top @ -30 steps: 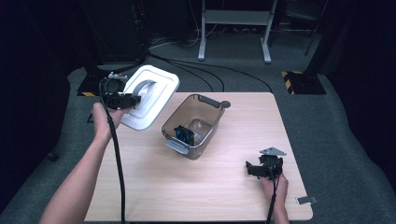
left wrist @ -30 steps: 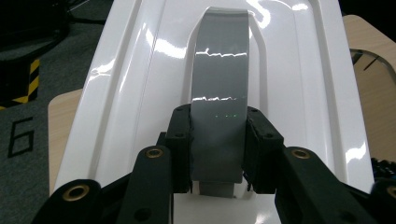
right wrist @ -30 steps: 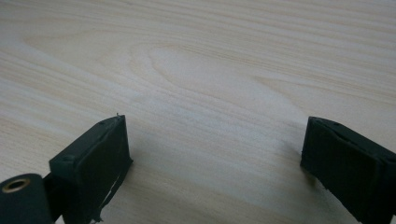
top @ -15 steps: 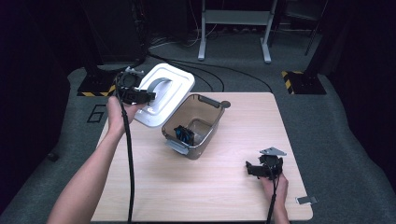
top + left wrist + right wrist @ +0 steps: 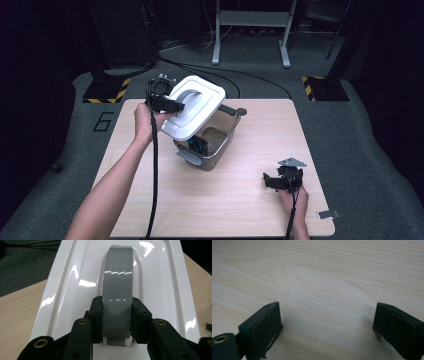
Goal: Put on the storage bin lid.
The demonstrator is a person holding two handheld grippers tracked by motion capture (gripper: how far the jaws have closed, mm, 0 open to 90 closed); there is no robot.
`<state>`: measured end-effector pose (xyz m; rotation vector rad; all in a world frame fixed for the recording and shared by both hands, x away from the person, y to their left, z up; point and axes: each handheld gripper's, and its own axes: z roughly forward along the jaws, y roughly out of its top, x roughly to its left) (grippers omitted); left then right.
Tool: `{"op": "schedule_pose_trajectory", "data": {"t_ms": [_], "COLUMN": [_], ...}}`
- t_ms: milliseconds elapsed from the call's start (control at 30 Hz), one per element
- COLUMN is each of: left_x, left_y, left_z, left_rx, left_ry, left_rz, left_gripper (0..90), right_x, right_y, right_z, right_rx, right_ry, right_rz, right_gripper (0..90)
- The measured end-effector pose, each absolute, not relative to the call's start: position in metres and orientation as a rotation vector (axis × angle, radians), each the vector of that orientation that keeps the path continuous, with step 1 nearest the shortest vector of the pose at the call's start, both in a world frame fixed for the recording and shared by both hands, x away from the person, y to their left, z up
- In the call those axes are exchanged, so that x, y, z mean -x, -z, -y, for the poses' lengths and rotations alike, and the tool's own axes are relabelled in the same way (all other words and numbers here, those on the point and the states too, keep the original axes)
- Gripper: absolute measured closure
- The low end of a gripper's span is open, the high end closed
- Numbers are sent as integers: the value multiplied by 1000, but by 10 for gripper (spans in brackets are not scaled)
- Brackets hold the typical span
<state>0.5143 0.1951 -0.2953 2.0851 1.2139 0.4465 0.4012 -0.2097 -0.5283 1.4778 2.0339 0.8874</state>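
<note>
Left gripper (image 5: 117, 315) clenches the white lid's (image 5: 192, 107) grey handle (image 5: 117, 287); level it squarely over the translucent bin (image 5: 212, 145) (lid hangs tilted). Right gripper (image 5: 325, 327) rests released on the tabletop (image 5: 240, 200).

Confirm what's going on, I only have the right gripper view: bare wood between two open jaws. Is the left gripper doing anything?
Observer: Yes. The left gripper is shut on the grey handle of a white lid.
Operator: Where is the lid relative to the container?
Observer: In the high view it is held tilted over the clear bin, covering its near-left part, not seated.
Operator: Anything in the bin?
Observer: A dark item shows through the wall; I can't tell what it is.
Operator: And my gripper?
Observer: The right gripper sits low at the table, near its right front, well apart from the bin.
</note>
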Motion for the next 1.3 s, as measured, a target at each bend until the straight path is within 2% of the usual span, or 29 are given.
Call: {"op": "schedule_pose_trajectory", "data": {"t_ms": [667, 1300], "left_x": [-529, -532], "left_y": [328, 339], "left_z": [-150, -136], "left_rx": [-2196, -2237], "left_ry": [-358, -323], "left_rz": [-1260, -1278], "left_gripper": [670, 666], "right_x": [-401, -401], "right_y": [528, 528], "right_z": [210, 210], "right_rx": [-1475, -1474], "right_ry": [-882, -882], "right_rz": [-2038, -2038], "right_gripper": [68, 68]}}
